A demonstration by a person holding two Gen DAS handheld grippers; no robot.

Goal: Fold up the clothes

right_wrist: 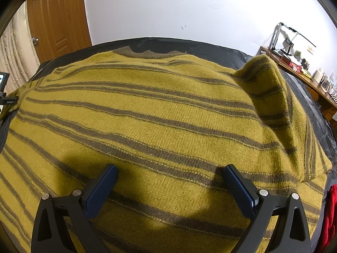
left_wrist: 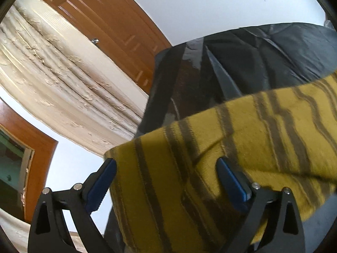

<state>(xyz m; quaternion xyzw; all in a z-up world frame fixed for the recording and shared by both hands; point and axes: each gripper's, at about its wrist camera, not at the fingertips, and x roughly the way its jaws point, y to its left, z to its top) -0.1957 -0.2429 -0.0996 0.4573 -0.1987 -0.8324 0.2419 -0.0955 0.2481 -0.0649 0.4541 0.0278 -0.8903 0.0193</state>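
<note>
Spread flat over dark sheet (right_wrist: 305, 105) ahead of and beneath right gripper (right_wrist: 169, 174), jaws wide: mustard sweater (right_wrist: 147, 109) with wavy brown stripes, sleeve bunched up beyond the right finger. Between left gripper (left_wrist: 166, 171) fingers, also wide: its edge, ungripped.

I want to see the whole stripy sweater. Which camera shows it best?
The right wrist view: the yellow striped sweater lies spread over the dark cover, collar at the far edge, one side bunched up. The left wrist view shows only a blurry part of the sweater.
</note>
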